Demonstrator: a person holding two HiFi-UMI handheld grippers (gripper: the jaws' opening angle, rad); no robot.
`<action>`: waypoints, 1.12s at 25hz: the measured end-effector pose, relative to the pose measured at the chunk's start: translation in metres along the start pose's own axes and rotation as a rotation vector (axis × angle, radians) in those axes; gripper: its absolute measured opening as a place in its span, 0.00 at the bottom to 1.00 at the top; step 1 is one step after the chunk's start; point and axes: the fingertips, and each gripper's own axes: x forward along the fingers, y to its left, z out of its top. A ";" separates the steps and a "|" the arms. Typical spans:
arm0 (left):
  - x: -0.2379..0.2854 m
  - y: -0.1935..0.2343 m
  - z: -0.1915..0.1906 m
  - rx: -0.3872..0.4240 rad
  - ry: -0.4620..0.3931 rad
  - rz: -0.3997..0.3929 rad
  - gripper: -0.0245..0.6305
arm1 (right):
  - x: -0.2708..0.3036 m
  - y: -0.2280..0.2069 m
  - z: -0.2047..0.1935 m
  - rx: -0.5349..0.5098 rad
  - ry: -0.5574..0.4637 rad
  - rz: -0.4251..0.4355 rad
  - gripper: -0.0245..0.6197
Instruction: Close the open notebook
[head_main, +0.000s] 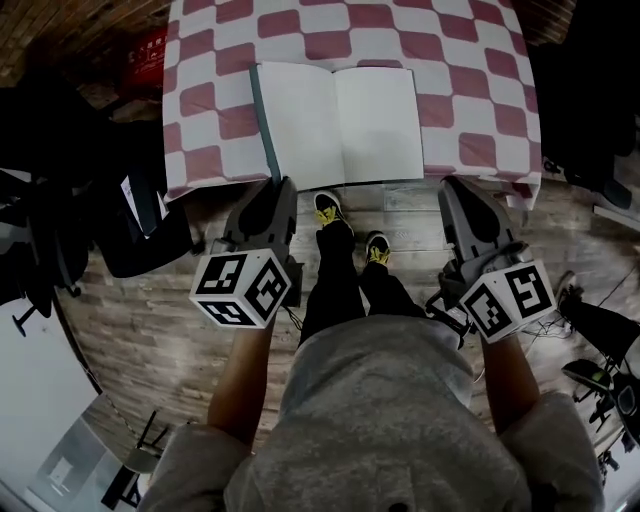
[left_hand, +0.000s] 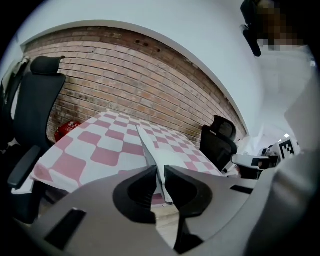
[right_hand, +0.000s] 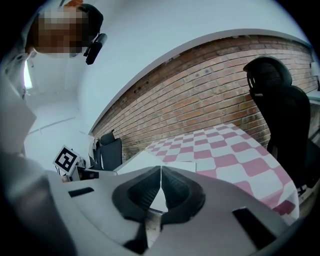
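Observation:
The open notebook (head_main: 340, 125) lies flat on the pink-and-white checked table (head_main: 470, 80), white pages up, its teal cover edge on the left. Both grippers hover over the floor just short of the table's front edge. My left gripper (head_main: 283, 182) is below the notebook's left corner; its jaws stand a narrow slit apart with nothing between them, and the notebook (left_hand: 156, 156) shows beyond my left gripper (left_hand: 161, 174). My right gripper (head_main: 452, 182) is to the right of the notebook's near right corner. Its tips meet on nothing at my right gripper (right_hand: 161, 169), with the notebook (right_hand: 150, 162) ahead.
Black office chairs stand to the table's left (left_hand: 35, 110), on its far side (left_hand: 220, 142) and at its right (right_hand: 280, 110). A brick wall (left_hand: 150, 80) runs behind. My legs and yellow-black shoes (head_main: 330, 208) are between the grippers. Dark gear clutters the floor at left (head_main: 60, 200).

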 end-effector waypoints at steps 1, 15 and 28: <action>0.000 -0.005 0.002 0.010 -0.002 -0.004 0.12 | -0.004 -0.002 0.002 0.000 -0.009 -0.004 0.08; 0.012 -0.058 0.011 0.117 0.000 -0.061 0.11 | -0.045 -0.020 0.014 0.010 -0.084 -0.043 0.08; 0.037 -0.108 0.005 0.213 0.045 -0.170 0.11 | -0.070 -0.037 0.013 0.063 -0.131 -0.114 0.08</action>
